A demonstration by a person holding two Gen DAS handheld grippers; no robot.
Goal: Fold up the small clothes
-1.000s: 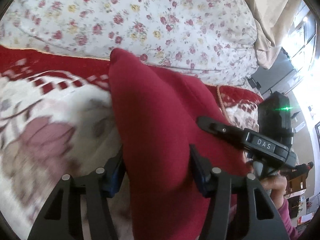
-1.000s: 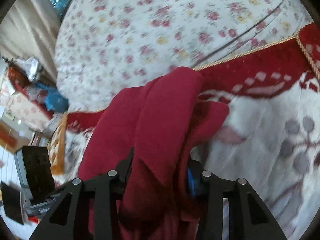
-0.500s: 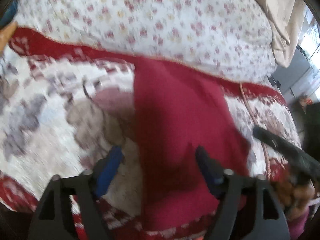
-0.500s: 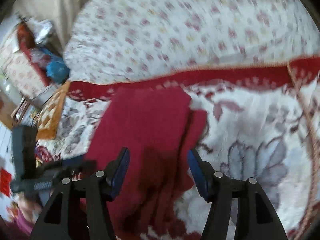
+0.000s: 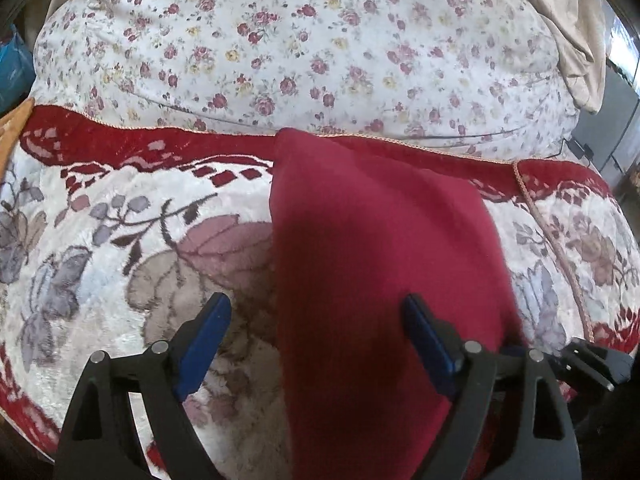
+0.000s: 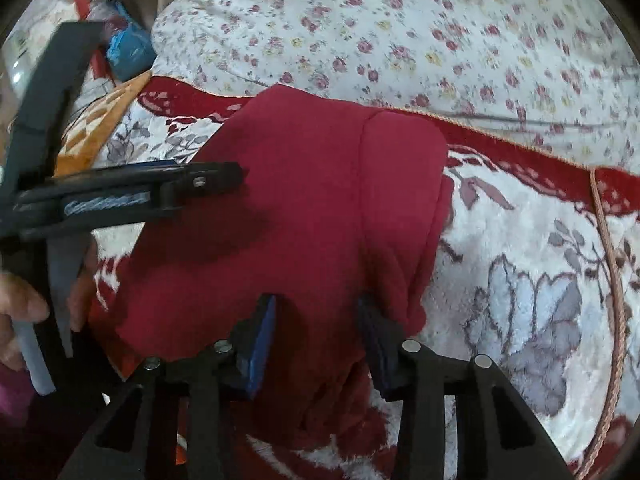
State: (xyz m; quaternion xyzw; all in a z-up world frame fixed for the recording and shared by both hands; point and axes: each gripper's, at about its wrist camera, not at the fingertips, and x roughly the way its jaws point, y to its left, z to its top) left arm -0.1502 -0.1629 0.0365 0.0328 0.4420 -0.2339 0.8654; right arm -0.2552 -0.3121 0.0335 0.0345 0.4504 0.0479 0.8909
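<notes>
A dark red garment (image 5: 380,264) lies folded flat on a plush blanket with a red border and flower pattern (image 5: 120,240). In the right wrist view the garment (image 6: 304,208) shows a folded strip along its right side. My left gripper (image 5: 318,344) is open, its blue pads apart over the garment's near left edge, holding nothing. My right gripper (image 6: 318,340) is open with its pads just above the garment's near end. The left gripper also shows from the side in the right wrist view (image 6: 160,188), over the garment's left part.
A white quilt with small roses (image 5: 300,40) lies behind the blanket. A blue bag (image 6: 130,50) and an orange patterned cloth (image 6: 96,128) lie at far left. A beige curtain (image 5: 576,20) hangs at the upper right. The person's hand (image 6: 24,312) shows at left.
Both grippers have let go of the red garment and opened. The garment dropped from a raised bunch to lie flat and folded on the blanket, and both grippers pulled back.
</notes>
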